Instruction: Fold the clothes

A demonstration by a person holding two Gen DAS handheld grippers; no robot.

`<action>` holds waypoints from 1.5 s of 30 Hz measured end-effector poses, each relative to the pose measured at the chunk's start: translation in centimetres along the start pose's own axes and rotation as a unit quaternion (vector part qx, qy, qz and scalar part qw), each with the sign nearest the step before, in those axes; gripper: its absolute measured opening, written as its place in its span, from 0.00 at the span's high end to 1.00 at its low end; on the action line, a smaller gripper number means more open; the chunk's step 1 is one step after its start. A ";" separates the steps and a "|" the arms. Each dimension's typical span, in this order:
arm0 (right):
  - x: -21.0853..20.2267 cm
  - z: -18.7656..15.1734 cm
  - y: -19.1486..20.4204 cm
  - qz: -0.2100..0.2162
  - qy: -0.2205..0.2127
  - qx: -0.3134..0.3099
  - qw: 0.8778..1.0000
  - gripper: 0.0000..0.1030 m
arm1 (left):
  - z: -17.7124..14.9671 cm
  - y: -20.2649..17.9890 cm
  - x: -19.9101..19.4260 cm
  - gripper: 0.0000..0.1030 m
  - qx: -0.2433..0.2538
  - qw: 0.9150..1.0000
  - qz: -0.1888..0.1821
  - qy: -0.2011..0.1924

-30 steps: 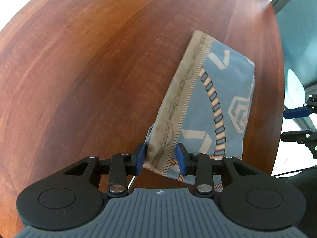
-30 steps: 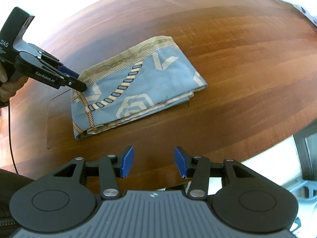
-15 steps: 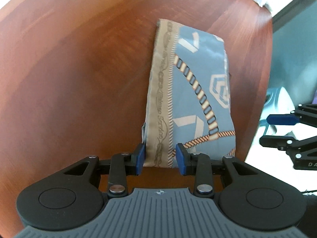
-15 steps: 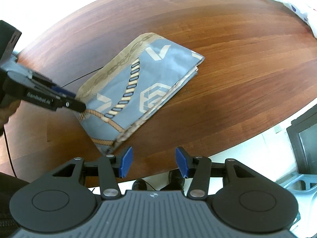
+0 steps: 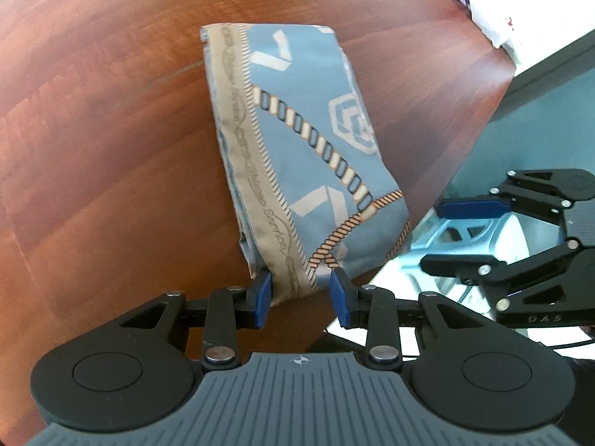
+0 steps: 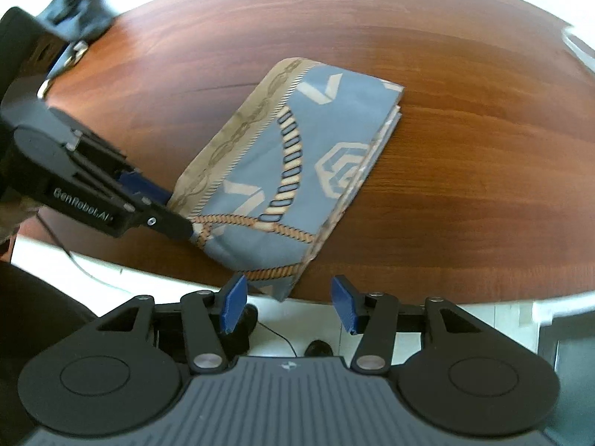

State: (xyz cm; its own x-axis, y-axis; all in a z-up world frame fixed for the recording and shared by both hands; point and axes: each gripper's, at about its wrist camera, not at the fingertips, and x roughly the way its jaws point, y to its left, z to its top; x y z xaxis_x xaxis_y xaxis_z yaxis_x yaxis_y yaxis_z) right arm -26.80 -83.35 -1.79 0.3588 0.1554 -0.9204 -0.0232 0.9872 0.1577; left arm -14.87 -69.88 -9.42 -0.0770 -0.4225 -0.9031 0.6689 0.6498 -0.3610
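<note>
A folded blue scarf with a tan chain border and rope print lies on the round wooden table; its near end hangs over the table's edge. My left gripper is shut on the tan-bordered near corner. In the right wrist view the scarf runs diagonally, and the left gripper grips its lower left corner. My right gripper hovers just off the table edge with its jaws opening; the scarf's overhanging corner lies just beyond the pads, untouched. The right gripper also shows at right in the left wrist view.
A white plastic bag lies at the table's far side. A dark crumpled cloth sits on the table's far left. Below the edge are pale floor, a cable and a dark shoe.
The left gripper has dragged and turned the scarf toward the table's near edge, so its near end now overhangs. The right gripper's jaws have widened.
</note>
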 end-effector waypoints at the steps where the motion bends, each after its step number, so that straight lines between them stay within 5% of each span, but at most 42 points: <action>1: 0.0 0.0 -0.2 0.004 0.000 -0.009 1.000 0.40 | 0.1 -0.4 0.2 0.64 -0.006 1.000 0.002 -0.003; 12: 1.1 -0.6 -1.3 0.031 -0.001 -0.140 0.990 0.41 | -1.5 -1.2 -0.8 0.64 -0.033 0.995 0.079 -0.051; 19: 0.6 -1.9 0.4 0.028 -0.018 -0.213 0.976 0.41 | -2.7 -2.1 -2.9 0.61 0.047 0.987 0.143 -0.054; 30: 0.3 -2.9 2.9 0.010 -0.022 -0.338 0.941 0.41 | -2.2 -3.9 -2.3 0.60 0.225 0.959 0.168 -0.043; 37: 0.9 -2.9 2.9 0.014 -0.008 -0.377 0.926 0.50 | -1.7 -5.3 -1.1 0.58 0.347 0.924 0.158 -0.010; 45: 1.3 -2.8 3.0 0.002 -0.005 -0.417 0.909 0.55 | -1.8 -5.6 0.4 0.58 0.400 0.903 0.154 0.009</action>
State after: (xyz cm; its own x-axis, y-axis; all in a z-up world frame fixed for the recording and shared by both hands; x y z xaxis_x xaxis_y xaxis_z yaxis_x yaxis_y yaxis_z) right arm -29.06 -80.13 -3.52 0.3654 0.1630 -0.9165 -0.7228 0.6700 -0.1690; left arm -19.99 -72.54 -8.24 0.1967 -0.2839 -0.9385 0.9804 0.0671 0.1852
